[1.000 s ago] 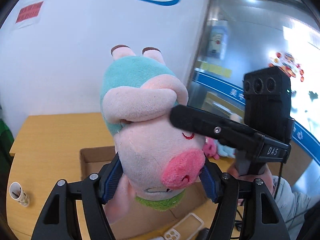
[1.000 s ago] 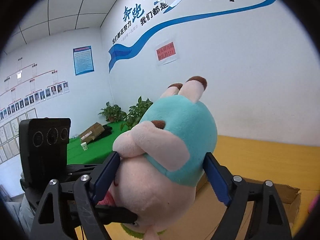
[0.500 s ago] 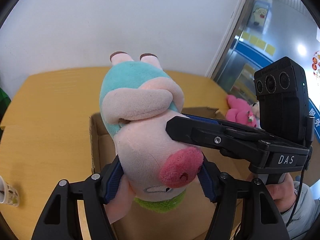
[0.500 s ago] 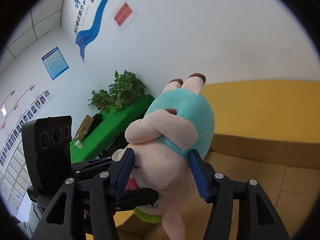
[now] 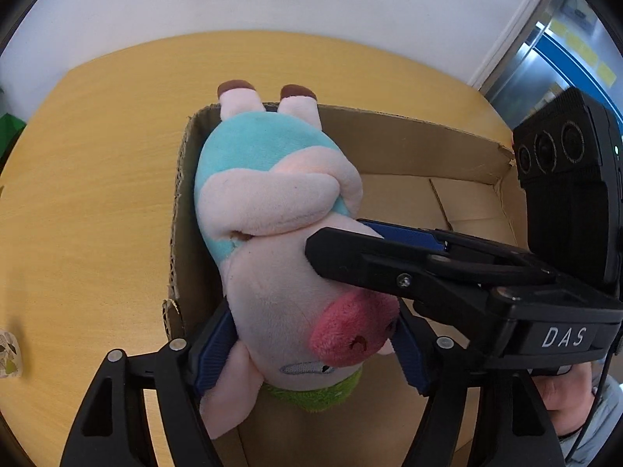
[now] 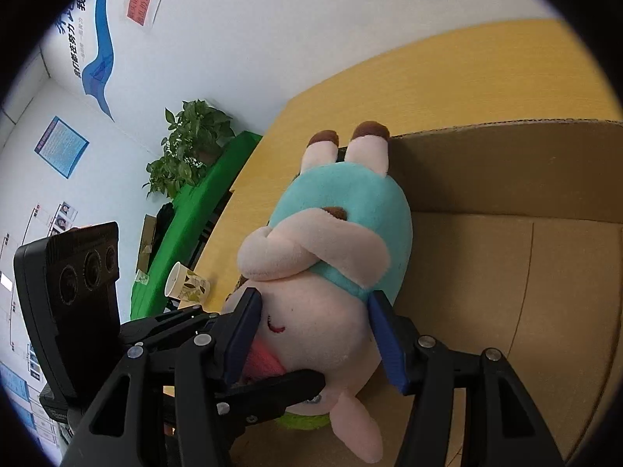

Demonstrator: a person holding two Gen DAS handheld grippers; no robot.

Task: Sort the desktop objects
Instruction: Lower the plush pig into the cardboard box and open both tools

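pink plush pig [image 5: 280, 272], teal shirt; brown cardboard box [image 5: 409, 148]; yellow table [image 5: 97, 194].

The plush pig [image 5: 288, 257] hangs head-down over the near left corner of the open cardboard box [image 5: 409, 144], its feet toward the box's far wall. The box sits on the table [image 5: 97, 194], which runs back to the wall. 2 grippers flank the pig's head: the left gripper [image 5: 311, 346] from the near side, the right gripper [image 6: 311, 330] crossing in from the right. A paper cup [image 6: 187, 286] stands on the table left of the box.
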